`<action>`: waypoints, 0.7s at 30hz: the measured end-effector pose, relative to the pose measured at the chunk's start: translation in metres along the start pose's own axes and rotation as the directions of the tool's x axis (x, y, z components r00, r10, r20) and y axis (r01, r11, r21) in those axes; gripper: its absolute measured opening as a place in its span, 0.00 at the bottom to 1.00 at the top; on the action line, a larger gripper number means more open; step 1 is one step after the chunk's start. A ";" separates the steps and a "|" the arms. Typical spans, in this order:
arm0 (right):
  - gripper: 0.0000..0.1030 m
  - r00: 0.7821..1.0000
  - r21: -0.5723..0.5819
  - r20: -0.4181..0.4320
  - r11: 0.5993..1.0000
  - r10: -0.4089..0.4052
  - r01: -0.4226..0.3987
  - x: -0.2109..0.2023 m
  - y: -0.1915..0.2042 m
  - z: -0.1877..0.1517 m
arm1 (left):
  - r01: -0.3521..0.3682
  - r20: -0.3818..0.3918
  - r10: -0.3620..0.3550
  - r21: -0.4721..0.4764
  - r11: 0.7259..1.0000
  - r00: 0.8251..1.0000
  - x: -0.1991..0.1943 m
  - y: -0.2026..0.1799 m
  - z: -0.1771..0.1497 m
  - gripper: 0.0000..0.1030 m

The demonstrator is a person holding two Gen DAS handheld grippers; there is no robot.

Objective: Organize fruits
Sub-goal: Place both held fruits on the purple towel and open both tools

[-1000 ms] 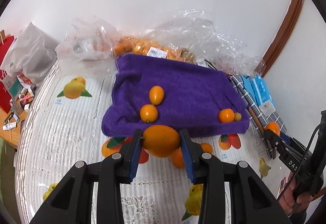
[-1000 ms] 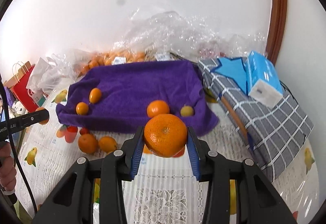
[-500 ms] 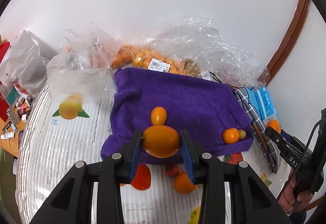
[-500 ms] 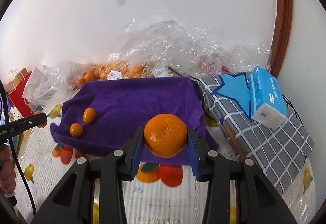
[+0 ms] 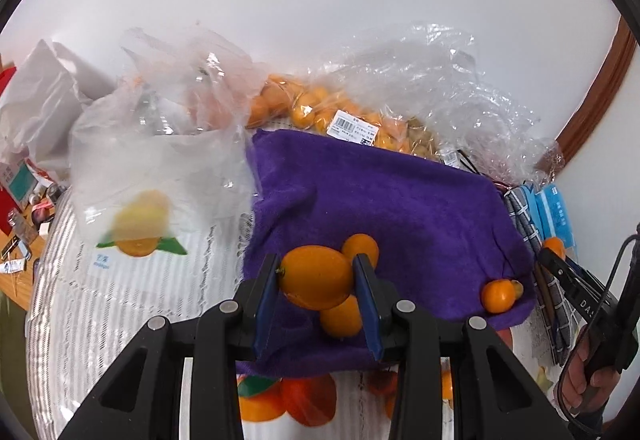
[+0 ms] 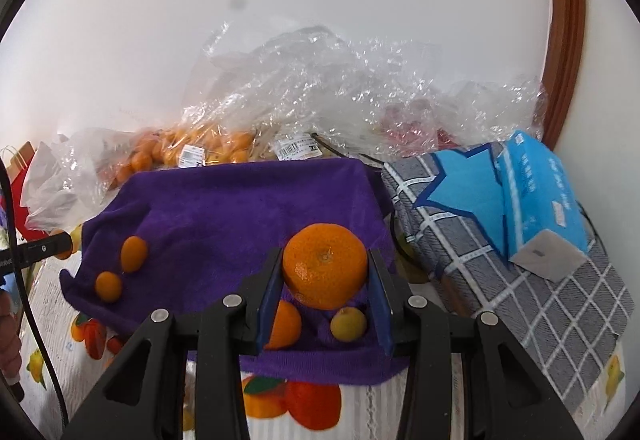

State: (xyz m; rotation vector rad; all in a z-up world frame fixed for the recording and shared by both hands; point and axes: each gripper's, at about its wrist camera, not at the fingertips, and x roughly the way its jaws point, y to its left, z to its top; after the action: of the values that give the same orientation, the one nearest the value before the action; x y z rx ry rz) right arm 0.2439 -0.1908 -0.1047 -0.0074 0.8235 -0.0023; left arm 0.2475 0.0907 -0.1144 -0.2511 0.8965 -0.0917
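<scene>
My left gripper [image 5: 316, 278] is shut on a smooth oval orange fruit [image 5: 316, 276], held above the near left edge of a purple towel [image 5: 400, 200]. Two small orange fruits [image 5: 342, 316] lie on the towel just behind it. My right gripper [image 6: 325, 274] is shut on a round tangerine [image 6: 325, 270], held above the towel's [image 6: 240, 212] near right part. Below it lie a small orange [image 6: 286, 324] and a yellowish small fruit [image 6: 349, 324]. Two kumquats [image 6: 133, 253] lie at the towel's left.
Clear plastic bags of oranges [image 5: 320, 112] pile up behind the towel against the wall. A white plastic bag [image 5: 152, 168] lies to the left. A grey checked cloth [image 6: 520, 280] with a blue tissue pack [image 6: 540, 196] lies to the right. The tablecloth [image 5: 100, 300] has fruit prints.
Both grippers have moved forward with their fruits, from over the tablecloth in front of the towel to over the towel's near edge.
</scene>
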 end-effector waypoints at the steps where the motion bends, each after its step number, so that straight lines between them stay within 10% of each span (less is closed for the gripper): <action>1: 0.39 1.000 0.000 -0.004 1.000 0.002 -0.002 0.005 0.001 0.001 | 0.000 -0.006 0.000 0.003 1.000 1.000 0.005 -0.002 0.001 0.34; 21: 0.39 0.992 -0.025 -0.122 0.999 0.042 -0.045 0.065 0.009 -0.009 | -0.044 -0.066 0.048 0.056 0.997 0.997 0.051 -0.014 -0.004 0.34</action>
State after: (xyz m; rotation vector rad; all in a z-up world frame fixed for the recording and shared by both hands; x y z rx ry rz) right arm 0.2812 -0.1822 -0.1588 -0.0152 0.9457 0.0502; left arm 0.2762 0.0666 -0.1518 -0.1774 0.9651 -0.0821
